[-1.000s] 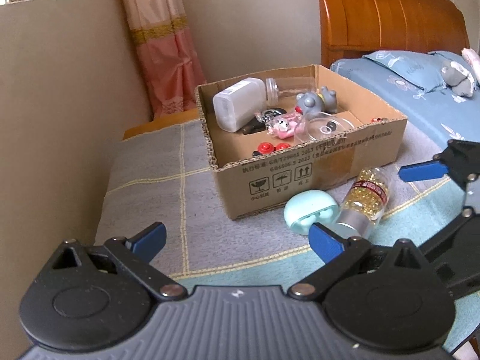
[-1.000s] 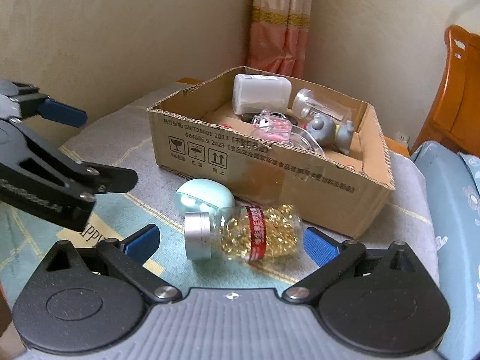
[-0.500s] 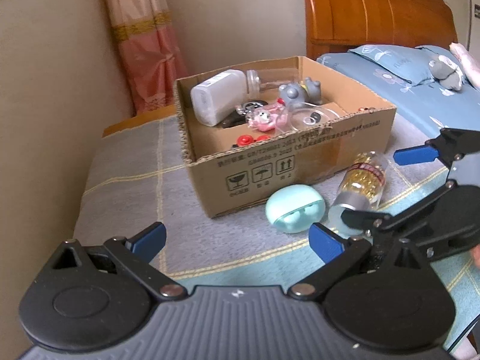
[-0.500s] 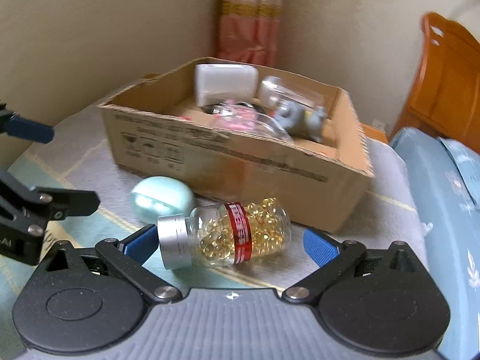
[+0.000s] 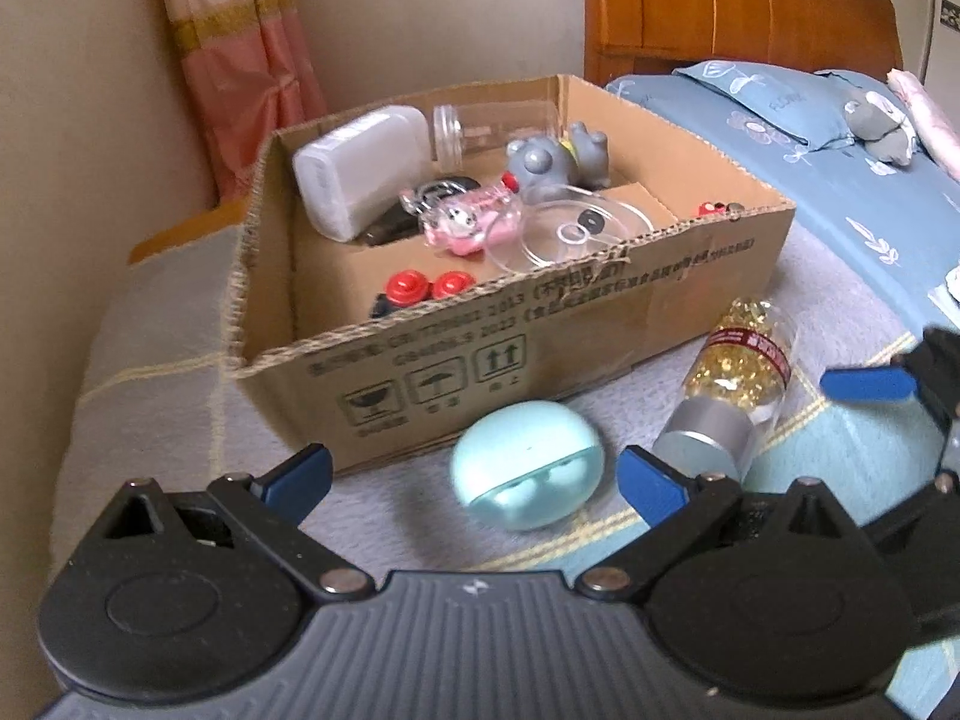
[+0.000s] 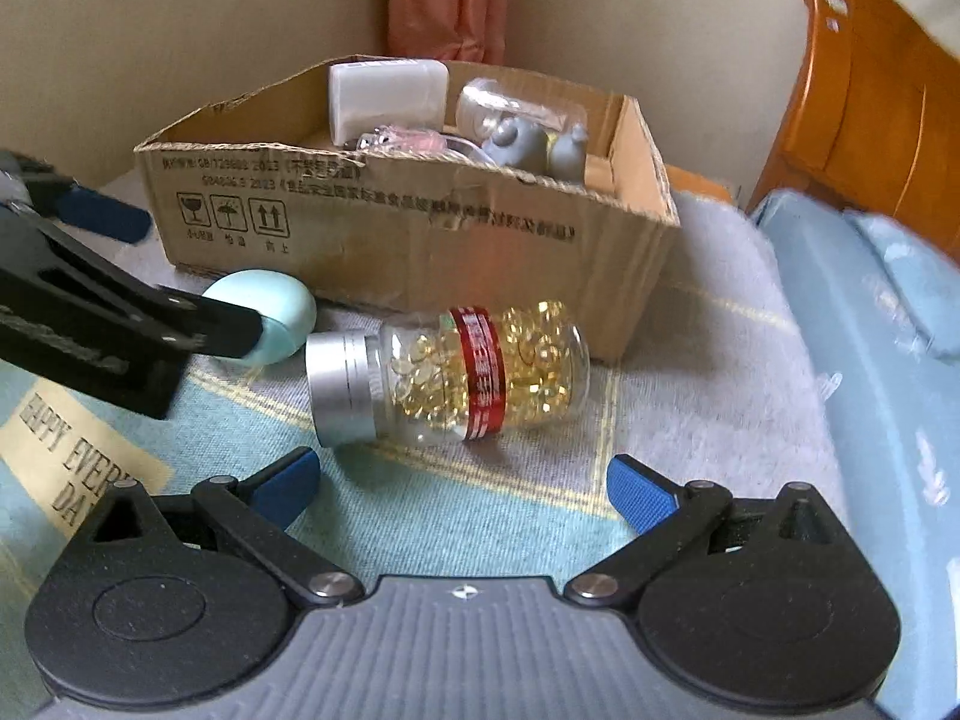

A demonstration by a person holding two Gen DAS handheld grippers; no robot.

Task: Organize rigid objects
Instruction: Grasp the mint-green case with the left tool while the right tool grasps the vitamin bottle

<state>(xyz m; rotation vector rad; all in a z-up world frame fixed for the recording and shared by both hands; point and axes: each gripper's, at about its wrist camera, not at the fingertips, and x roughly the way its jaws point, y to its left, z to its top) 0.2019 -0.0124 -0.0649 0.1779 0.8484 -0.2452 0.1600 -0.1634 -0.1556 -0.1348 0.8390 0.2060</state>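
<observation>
A mint-green oval case (image 5: 528, 465) (image 6: 282, 315) lies on the blanket in front of the cardboard box (image 5: 600, 324) (image 6: 420, 240). Beside it lies a clear bottle of yellow capsules (image 5: 741, 369) (image 6: 468, 375) with a silver cap and a red label. My left gripper (image 5: 474, 480) is open, its blue-tipped fingers straddling the case from just short of it. My right gripper (image 6: 462, 486) is open too, with the bottle lying just ahead of its fingertips. The box holds a white container (image 5: 360, 171), a clear jar, a grey figurine (image 5: 558, 162), a pink toy and red caps.
The box sits on a grey and teal blanket (image 6: 690, 360) near a wall corner with a pink curtain (image 5: 240, 60). A bed with blue bedding (image 5: 840, 180) and a wooden headboard (image 5: 732, 6) lies to the right. Each gripper shows in the other's view.
Both grippers have moved closer to the objects: the left toward the mint case, the right toward the capsule bottle. Both stay open. The objects have not moved.
</observation>
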